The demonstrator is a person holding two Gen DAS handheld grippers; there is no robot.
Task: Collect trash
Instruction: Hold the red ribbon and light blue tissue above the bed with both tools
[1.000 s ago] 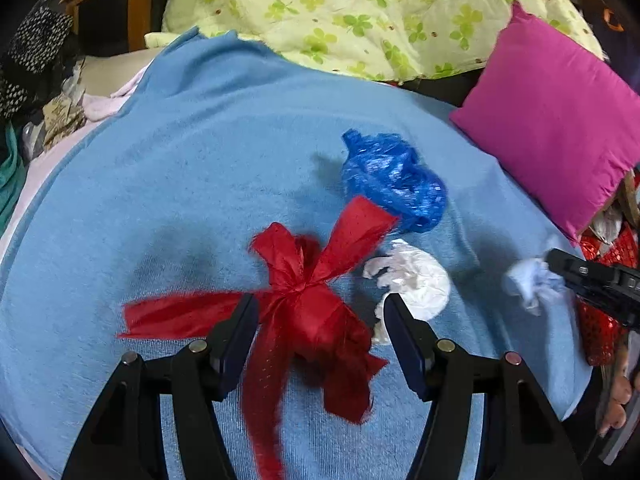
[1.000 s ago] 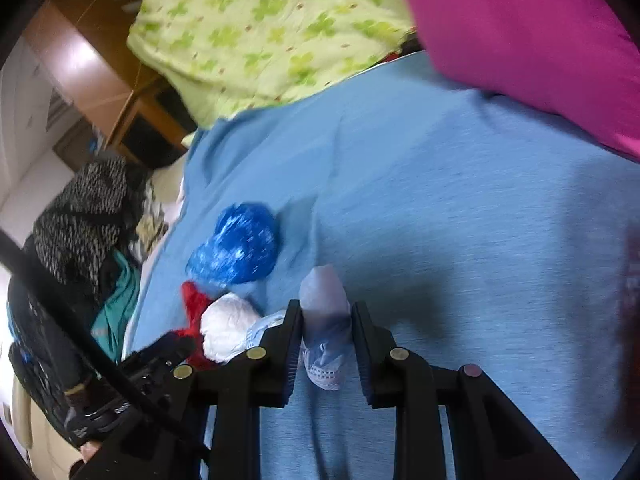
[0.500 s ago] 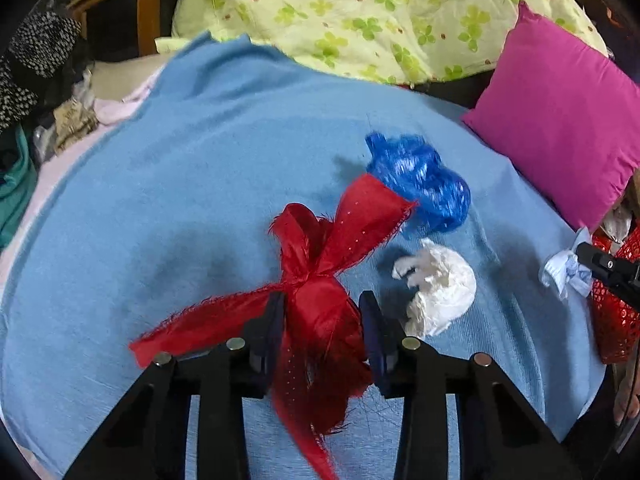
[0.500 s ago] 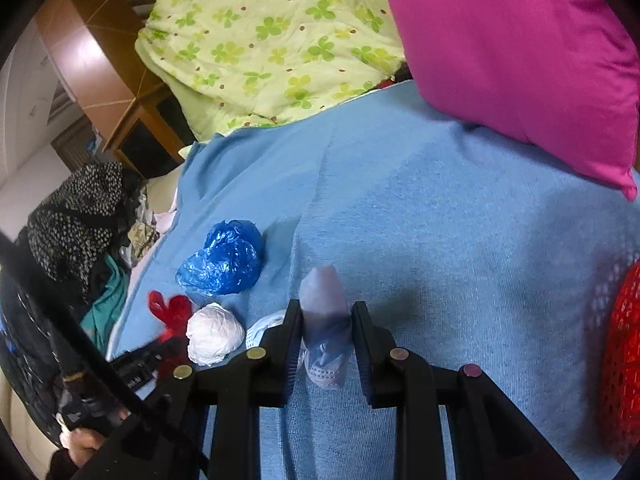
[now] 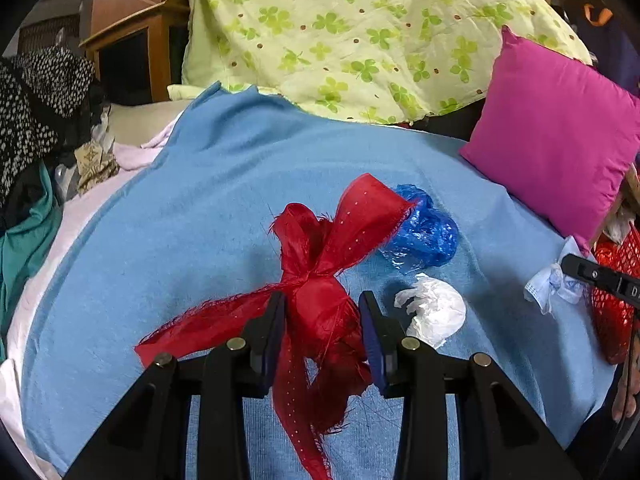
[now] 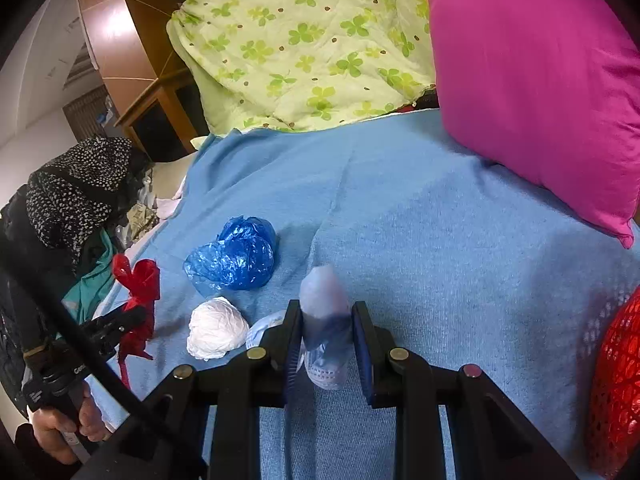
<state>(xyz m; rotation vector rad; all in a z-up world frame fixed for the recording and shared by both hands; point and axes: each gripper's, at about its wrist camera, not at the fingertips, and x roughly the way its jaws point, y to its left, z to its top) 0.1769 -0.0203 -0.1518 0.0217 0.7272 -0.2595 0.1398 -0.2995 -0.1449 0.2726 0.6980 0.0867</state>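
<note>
- The left gripper [image 5: 322,328] is clamped on the knot of a red ribbon bow [image 5: 320,264]; its jaws have just been closing, and the bow now sits squeezed between the pads, its frayed tails trailing loose below and out to the side.
- Gripping the bunched knot looks sensible to me: it is the thickest part, so the flimsy ribbon should not slide out.
- The right gripper [image 6: 326,340] is closed on a crumpled pale blue face mask [image 6: 324,320], which stands up between the pads; an ear loop shows beside one finger.
- Both pieces are over the near edge of the blue blanket [image 6: 440,220] that covers the bed, the mask towards the near right corner.
- A red mesh basket [image 6: 618,380] sits at that corner beside the bed; I would guess the trash is meant for it.
- Still lying on the blanket near the middle of the near edge: a crumpled blue plastic bag [image 6: 234,258] and, just beside it, a balled white plastic bag [image 6: 216,328]. Both look light and crinkly, easy to pinch.
- A magenta pillow [image 6: 532,80] rests at the far right corner, well apart from the trash, and a green clover-print quilt [image 5: 360,28] is heaped along the far edge.
</note>
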